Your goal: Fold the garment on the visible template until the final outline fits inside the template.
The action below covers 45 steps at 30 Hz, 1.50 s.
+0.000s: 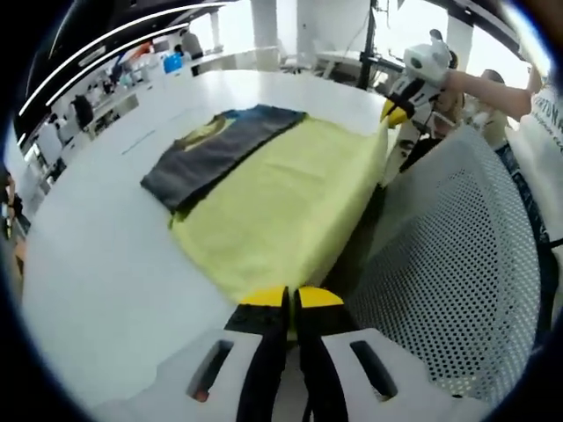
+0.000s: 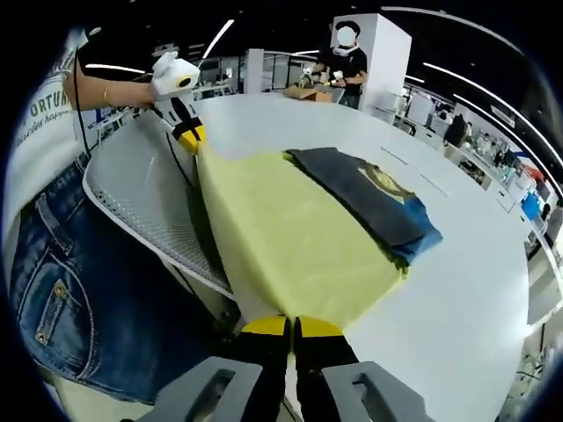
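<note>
— Left gripper view: what lies on the round white table [image 1: 106,264]?

— A pale yellow rectangular cloth [image 1: 281,211] fills the centre of the frame, running from the table's near edge toward the upper right. A dark grey folded garment with a blue end and a yellowish print [image 1: 215,149] lies along the cloth's upper-left side, partly on the cloth and partly on the bare tabletop.

— And the claws?

— The left gripper [image 1: 292,299], white with yellow tips, rises from the bottom centre with its jaws pressed together right at the cloth's near edge; whether cloth is pinched between them cannot be told. The right gripper [image 1: 396,112] shows at the upper right, its yellow tips meeting the cloth's far corner.

— Does the right gripper view agree?

— There the yellow cloth [image 2: 290,237] spans the middle, the grey garment [image 2: 369,198] along its upper-right side, blue end toward the right. The right gripper [image 2: 292,327] stands at the bottom centre, jaws together at the cloth's edge. The left gripper [image 2: 189,132] sits upper left at the cloth's corner. A white perforated mesh panel [image 2: 141,193] lies left of the cloth, beside a person in blue jeans [image 2: 70,281].
</note>
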Each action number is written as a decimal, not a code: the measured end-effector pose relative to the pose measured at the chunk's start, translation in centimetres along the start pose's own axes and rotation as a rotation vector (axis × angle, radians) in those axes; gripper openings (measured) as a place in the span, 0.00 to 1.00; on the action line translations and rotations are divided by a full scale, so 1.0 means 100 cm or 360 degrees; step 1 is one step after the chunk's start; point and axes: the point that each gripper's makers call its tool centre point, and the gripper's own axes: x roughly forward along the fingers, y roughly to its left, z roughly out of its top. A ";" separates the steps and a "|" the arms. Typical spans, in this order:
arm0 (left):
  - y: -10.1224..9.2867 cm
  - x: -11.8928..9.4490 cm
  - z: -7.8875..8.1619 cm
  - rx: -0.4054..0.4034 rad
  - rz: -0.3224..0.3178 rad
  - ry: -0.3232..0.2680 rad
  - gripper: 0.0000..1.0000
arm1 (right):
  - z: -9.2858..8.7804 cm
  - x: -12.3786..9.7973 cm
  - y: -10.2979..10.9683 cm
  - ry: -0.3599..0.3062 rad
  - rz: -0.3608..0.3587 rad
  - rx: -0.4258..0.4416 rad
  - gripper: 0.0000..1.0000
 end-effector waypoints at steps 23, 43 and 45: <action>0.052 -0.001 0.061 0.0134 0.0056 -0.0066 0.00 | 0.036 -0.003 -0.053 -0.0048 -0.0109 -0.0107 0.00; 0.097 0.011 0.095 0.0220 0.0131 -0.0107 0.00 | 0.065 0.011 -0.108 -0.0073 -0.0195 -0.0181 0.00; 0.102 0.010 0.099 0.0233 0.0134 -0.0116 0.00 | 0.069 0.012 -0.115 -0.0079 -0.0214 -0.0177 0.00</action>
